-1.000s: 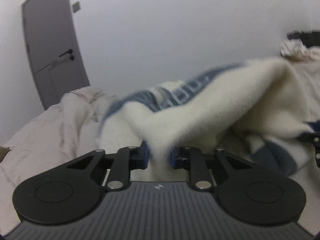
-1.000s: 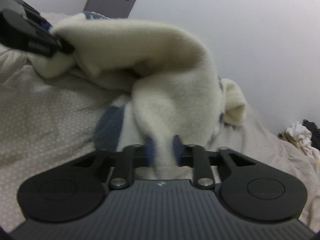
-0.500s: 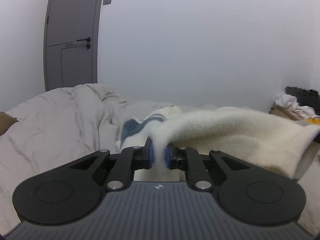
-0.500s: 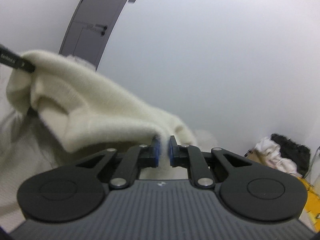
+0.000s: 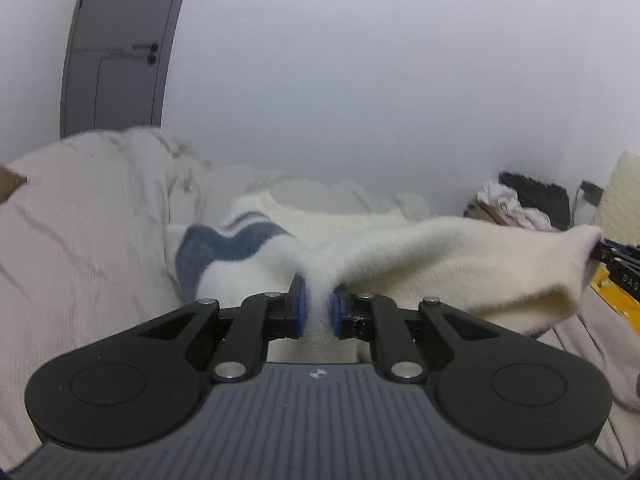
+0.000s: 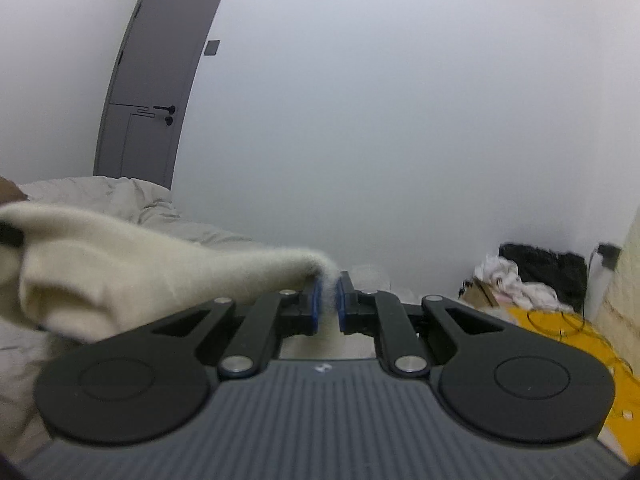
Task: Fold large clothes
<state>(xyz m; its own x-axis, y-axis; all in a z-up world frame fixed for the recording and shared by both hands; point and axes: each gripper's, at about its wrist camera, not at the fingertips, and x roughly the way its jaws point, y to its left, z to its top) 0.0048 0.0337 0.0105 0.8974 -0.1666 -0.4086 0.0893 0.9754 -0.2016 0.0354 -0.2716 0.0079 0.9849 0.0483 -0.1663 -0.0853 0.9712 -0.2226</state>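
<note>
Garment: a cream fleece garment (image 5: 460, 256) with a blue-grey band (image 5: 224, 246), thick and fluffy; what kind of garment it is I cannot tell.
Where it is: its near edge is lifted and stretched between the two grippers, while the far part, with the band, lies on the bed (image 5: 80, 240) in front of the left gripper.
Left gripper (image 5: 318, 308): jaws nearly together, blue pads pinching a bunched ridge of fleece; from there the cloth runs off to the right.
Right gripper (image 6: 327, 300): jaws all but closed on a thin tuft at the garment's edge; the cloth sags away to the left, toward the other gripper at the left margin of the right wrist view.
Span between them: slack in the middle, drooping in a soft fold, not taut.
Surroundings: a grey door (image 6: 148, 92) on the far left wall, a pile of laundry (image 6: 516, 280) at the far right, something yellow (image 6: 560, 328) on the floor near it.
Step in hand: judged to be the lift and spread, holding one edge up by two points before laying it flat or over.
Next move calls for: probably drawing the grippers apart to take out the sag, keeping them level, then carrying the held edge toward the far part on the bed.
Risk: the right gripper's hold looks shallow; a sharp pull might slip the fleece out.
</note>
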